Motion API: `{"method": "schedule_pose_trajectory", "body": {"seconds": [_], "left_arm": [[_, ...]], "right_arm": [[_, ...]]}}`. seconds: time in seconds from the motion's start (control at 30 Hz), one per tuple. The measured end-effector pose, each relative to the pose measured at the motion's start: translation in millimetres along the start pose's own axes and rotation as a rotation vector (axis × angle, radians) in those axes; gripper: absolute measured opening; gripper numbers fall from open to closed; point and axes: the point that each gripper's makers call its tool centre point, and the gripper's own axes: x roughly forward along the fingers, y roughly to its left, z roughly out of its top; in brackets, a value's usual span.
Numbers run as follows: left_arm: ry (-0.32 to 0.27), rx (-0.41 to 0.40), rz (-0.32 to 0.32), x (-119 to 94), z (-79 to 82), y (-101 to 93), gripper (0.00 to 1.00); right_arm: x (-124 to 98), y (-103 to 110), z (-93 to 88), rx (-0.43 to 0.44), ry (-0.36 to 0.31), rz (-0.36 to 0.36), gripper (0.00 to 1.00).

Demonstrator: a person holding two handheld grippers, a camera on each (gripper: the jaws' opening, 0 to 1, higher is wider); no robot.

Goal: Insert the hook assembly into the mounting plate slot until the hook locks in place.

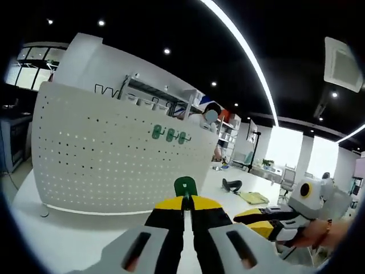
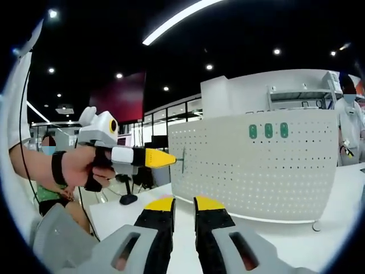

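While the green hook sits pinched at the tips of the left gripper, its jaws pressed together on it, the piece stands in front of the white perforated mounting plate without touching it. In the right gripper view the same hook shows as a thin part at the yellow tip of the left gripper, just beside the plate's left edge. A hand with a dark wristband holds that tool. 3 green hooks already sit in a row near the top of the plate, also seen from the other side. The right gripper holds nothing, its jaws close together with a narrow gap. It appears low at the right of the left gripper view. The plate stands upright on a white table.
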Motion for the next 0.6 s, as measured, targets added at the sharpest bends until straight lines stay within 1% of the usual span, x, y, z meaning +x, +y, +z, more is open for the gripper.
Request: {"method": "schedule_pose_trajectory", "body": {"seconds": [0.1,0.13,0.17,0.3,0.43,0.6], "left_arm": [[-0.004,0.007,0.021,4,1.2,1.0,0.03],[-0.003,0.022,0.028,5,1.4,1.9,0.03],[-0.003,0.037,0.035,6,1.9,2.5,0.03],[-0.012,0.053,0.056,12,4.6,2.6,0.03],[-0.016,0.067,0.075,16,5.4,3.3,0.03],[-0.024,0.092,0.094,19,7.4,3.8,0.03]], "right_arm": [[-7,-4,-0.7,0.002,-0.004,-0.005,0.12],[-9,-6,-1.3,0.005,-0.007,-0.006,0.12],[-11,-7,-2.3,0.008,-0.005,-0.007,0.12],[-16,-10,-6.9,0.012,0.008,-0.009,0.12],[-20,-15,-5.7,0.013,0.000,-0.019,0.12],[-21,-19,-5.7,0.012,0.002,-0.014,0.12]]}}
